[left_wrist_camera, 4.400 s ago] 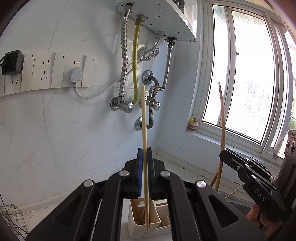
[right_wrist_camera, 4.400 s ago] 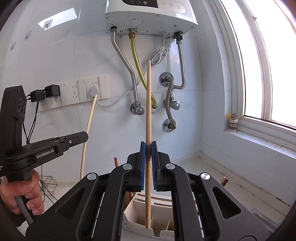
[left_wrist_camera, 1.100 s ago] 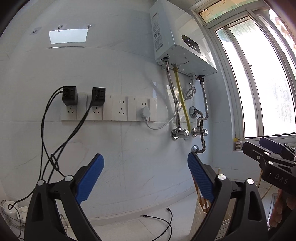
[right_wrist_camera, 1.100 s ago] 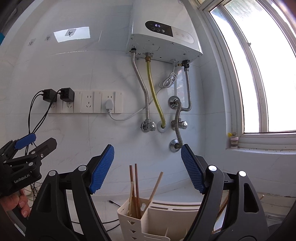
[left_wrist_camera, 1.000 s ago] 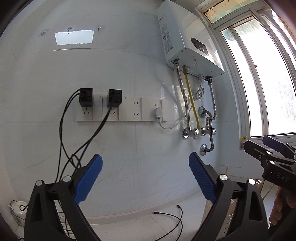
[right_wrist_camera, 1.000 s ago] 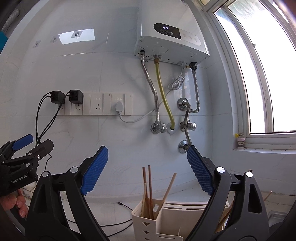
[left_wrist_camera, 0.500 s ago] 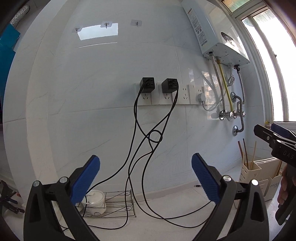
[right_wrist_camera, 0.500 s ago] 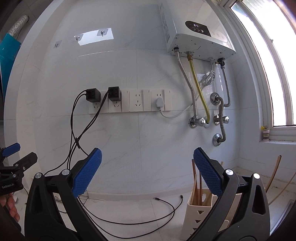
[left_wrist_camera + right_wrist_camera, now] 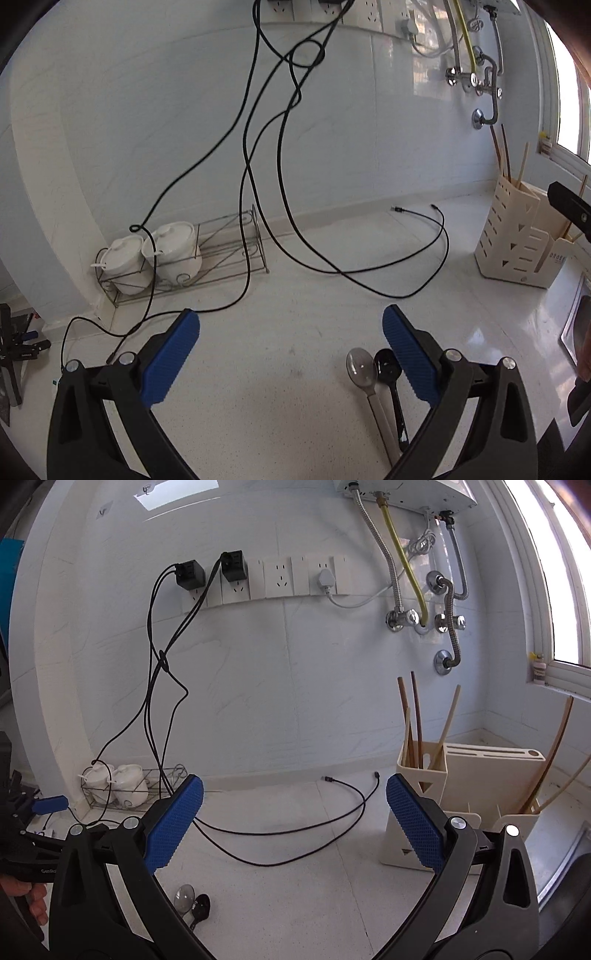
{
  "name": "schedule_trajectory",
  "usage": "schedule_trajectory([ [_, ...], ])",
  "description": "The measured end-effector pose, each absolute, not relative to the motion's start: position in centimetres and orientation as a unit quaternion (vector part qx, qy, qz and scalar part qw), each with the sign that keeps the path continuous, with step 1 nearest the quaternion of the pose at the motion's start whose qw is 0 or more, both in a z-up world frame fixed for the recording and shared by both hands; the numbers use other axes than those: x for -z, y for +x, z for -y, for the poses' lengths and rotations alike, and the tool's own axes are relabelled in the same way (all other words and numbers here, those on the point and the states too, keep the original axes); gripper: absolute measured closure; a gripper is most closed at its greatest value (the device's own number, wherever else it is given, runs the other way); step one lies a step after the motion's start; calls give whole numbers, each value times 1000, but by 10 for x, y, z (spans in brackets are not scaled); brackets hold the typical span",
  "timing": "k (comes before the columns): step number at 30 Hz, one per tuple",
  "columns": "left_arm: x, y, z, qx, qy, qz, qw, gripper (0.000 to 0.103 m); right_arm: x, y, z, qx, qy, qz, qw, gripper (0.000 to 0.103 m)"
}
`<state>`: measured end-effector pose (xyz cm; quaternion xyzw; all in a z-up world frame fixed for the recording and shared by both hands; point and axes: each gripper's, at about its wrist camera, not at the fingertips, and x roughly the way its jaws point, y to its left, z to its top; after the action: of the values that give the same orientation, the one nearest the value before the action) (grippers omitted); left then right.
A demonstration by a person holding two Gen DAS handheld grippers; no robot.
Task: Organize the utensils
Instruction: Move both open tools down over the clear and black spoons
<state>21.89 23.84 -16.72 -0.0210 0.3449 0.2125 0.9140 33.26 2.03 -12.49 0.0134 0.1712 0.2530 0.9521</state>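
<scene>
Reading "DROEE" on the utensil holder (image 9: 524,254); both tools gape wide, empty.

Left gripper (image 9: 290,354) agape above metal spoon (image 9: 362,369), black spoon (image 9: 388,369).

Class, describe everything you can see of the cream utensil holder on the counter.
The cream utensil holder looks like moulded plastic, with triangular cut-outs in its walls and several compartments, joined to a slotted knife block. It stands upright on the white counter near the window corner. Wooden chopsticks lean in its compartments. Nothing grips it.
</scene>
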Motion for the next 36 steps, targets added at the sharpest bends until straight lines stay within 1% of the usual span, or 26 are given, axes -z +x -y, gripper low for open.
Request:
schedule_trajectory([
  [6,215,236,-247,-182,-75,-459,866,5,143,331,-6,-235,16,-207,950,8],
  [10,240,246,-252,-180,-113,-513,832,5,151,331,1,-227,18,-223,948,8],
  [23,275,275,-232,-175,-84,-575,795,5,159,333,19,-206,19,-239,949,8],
  [36,290,278,-237,-178,-79,-595,780,5,160,336,19,-204,18,-244,948,8],
])
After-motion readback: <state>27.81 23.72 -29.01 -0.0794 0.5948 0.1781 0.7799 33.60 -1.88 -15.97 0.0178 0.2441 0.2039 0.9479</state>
